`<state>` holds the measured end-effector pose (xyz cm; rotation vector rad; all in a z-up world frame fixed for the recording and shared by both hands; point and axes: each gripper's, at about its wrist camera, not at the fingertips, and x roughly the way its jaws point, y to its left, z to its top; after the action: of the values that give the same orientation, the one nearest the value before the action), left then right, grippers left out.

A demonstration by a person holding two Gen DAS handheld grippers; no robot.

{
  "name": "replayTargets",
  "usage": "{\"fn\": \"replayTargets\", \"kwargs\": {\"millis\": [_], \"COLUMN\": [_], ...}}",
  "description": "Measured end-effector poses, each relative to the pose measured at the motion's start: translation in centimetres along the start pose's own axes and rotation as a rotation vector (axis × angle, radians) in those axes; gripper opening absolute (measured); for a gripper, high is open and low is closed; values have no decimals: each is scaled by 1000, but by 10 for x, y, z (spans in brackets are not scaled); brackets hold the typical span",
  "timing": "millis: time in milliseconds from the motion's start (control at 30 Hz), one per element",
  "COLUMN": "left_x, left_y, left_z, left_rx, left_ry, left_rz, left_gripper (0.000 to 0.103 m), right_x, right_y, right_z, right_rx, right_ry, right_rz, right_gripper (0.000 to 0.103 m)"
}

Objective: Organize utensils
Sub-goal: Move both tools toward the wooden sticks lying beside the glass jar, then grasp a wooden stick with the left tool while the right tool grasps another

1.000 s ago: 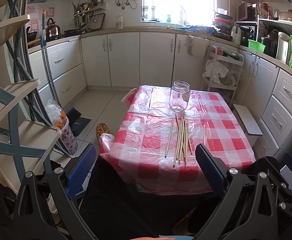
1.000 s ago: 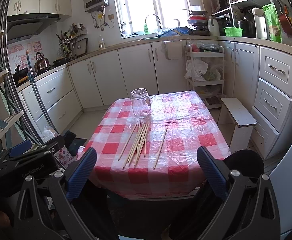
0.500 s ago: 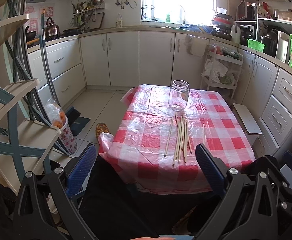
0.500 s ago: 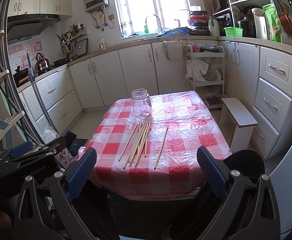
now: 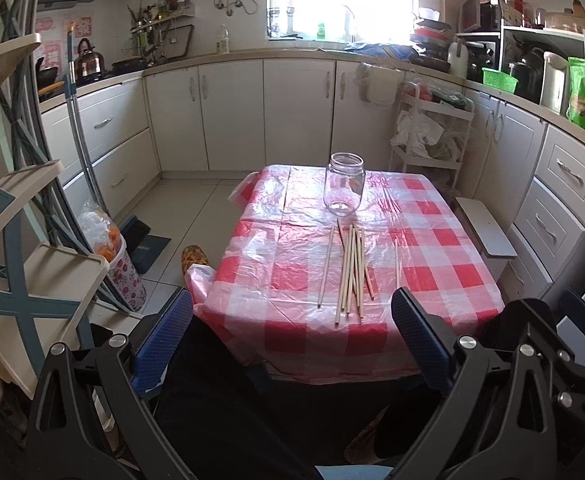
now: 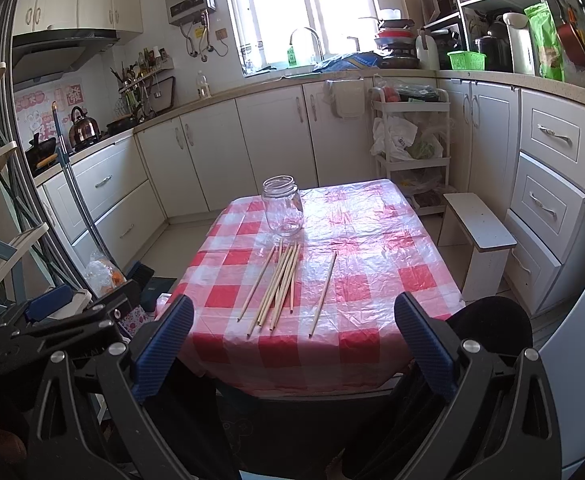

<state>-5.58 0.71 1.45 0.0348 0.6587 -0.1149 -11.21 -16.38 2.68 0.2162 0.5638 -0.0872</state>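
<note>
Several wooden chopsticks (image 5: 350,272) (image 6: 278,286) lie in a loose bundle on the red-and-white checked tablecloth (image 5: 432,264) (image 6: 376,264). One single chopstick (image 5: 396,262) (image 6: 323,294) lies apart on the right of the bundle. An empty clear glass jar (image 5: 344,189) (image 6: 283,205) stands upright just beyond them. My left gripper (image 5: 292,340) is open, held short of the table's near edge, with nothing between its blue pads. My right gripper (image 6: 292,344) is also open and empty, likewise short of the table. The left gripper (image 6: 72,312) shows at the left of the right wrist view.
A small white stool (image 6: 478,236) stands right of the table, with a white trolley (image 6: 410,148) behind it. White cabinets line the back and right walls. A shelf rack (image 5: 20,240), a mop handle and a bag of oranges (image 5: 104,236) stand on the left.
Both grippers have eased slightly toward the table; the jar and chopsticks sit a touch nearer in view. Nothing was touched or moved.
</note>
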Motion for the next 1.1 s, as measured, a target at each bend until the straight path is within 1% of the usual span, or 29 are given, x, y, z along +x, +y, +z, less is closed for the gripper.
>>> {"fn": "replayTargets", "kwargs": {"millis": [67,167,233,300,400,467,533,600,633,667,700,767,800,833,867,900,933,1100], "left_x": [6,22,34,46,65,86,106,129,141,159,174,206,218,231,245,255,264,298], "left_y": [0,-2,1,4,10,13,12,3,-2,-8,-12,-20,-24,-26,-28,-30,-32,-43], "left_z": [-3,-8,-12,-13,-7,3,14,24,28,31,35,39,40,42,44,45,45,45], "left_rx": [0,1,-10,-24,-44,-71,-67,-31,-2,28,49,69,75,81,85,89,94,123], "left_ry": [26,91,131,158,164,157,147,127,123,133,150,184,199,213,227,240,252,304], "left_rz": [-16,-30,-37,-44,-35,-22,-16,-22,-33,-34,-20,3,5,10,16,12,12,-29], "left_gripper": [95,95,95,95,95,95,95,95,95,95,95,95,93,87,80,77,73,64], "right_x": [3,14,26,43,74,95,121,153,169,183,197,217,228,238,245,254,261,284], "right_y": [-1,-7,-13,-21,-35,-40,-44,-46,-49,-51,-54,-58,-59,-60,-61,-62,-64,-69], "right_z": [0,-1,0,1,10,18,24,20,21,15,15,12,12,12,12,13,13,14], "right_rx": [-4,-22,-24,-42,-34,-62,-66,-63,-65,-52,-40,-26,-26,-18,-20,-22,-20,-24], "right_ry": [2,5,13,8,42,40,53,161,186,246,268,321,341,361,371,383,393,417], "right_rz": [-7,-32,-51,-89,-122,-147,-130,-124,-121,-121,-109,-100,-92,-81,-80,-79,-72,-57], "right_gripper": [96,96,96,96,96,96,96,96,96,96,96,89,77,72,70,65,59,45]}}
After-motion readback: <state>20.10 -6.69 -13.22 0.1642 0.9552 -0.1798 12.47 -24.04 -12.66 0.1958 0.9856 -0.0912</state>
